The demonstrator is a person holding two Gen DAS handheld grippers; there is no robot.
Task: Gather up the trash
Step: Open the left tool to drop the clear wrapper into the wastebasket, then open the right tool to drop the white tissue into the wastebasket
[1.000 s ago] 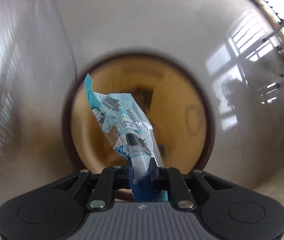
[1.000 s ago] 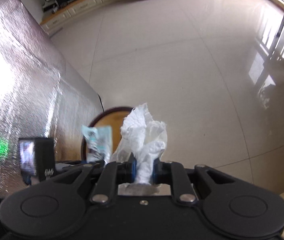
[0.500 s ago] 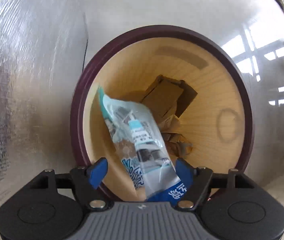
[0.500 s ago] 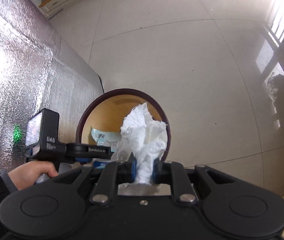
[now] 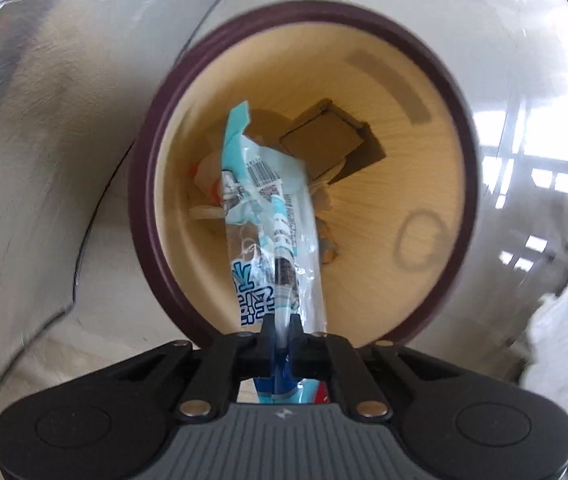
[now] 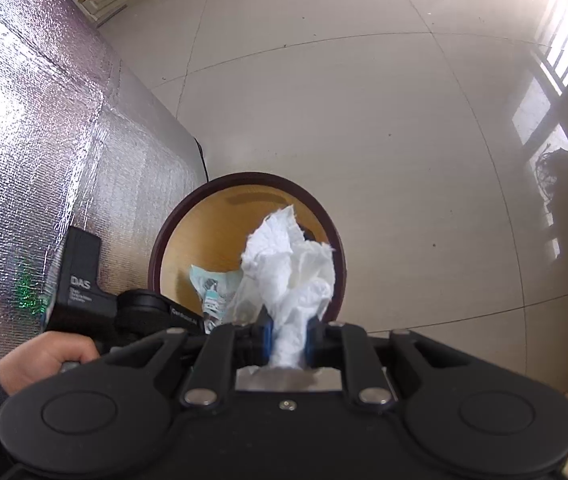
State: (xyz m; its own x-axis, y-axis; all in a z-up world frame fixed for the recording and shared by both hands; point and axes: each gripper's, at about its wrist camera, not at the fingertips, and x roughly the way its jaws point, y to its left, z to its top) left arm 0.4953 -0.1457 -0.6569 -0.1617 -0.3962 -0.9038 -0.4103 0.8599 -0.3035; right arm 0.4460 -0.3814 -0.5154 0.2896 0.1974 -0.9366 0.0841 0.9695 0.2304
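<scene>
Left gripper (image 5: 281, 322), bottom centre of the left wrist view: jaws clamped on the lower end of a blue-and-white plastic wrapper (image 5: 271, 216), which hangs over the mouth of the wastebasket (image 5: 468, 184). Half a second earlier these jaws stood wide apart around the same wrapper; they have since closed on it again, so the wrapper has not dropped and, as a judgement, its disposal remains to be done. Right gripper (image 6: 288, 338), bottom centre of the right wrist view: jaws pinched on a crumpled white tissue (image 6: 292, 264), as in the earlier frames, held above the near rim of the same wastebasket (image 6: 155, 264). The bin has a dark maroon rim and a pale wood-grain interior; at its bottom lie flattened brown cardboard pieces (image 5: 324, 144) and some pale and orange scraps whose kind cannot be told. A hand (image 6: 39, 364) holds the left device at lower left, beside a silver foil mat (image 6: 43, 152) on the tiled floor (image 6: 364, 100).
</scene>
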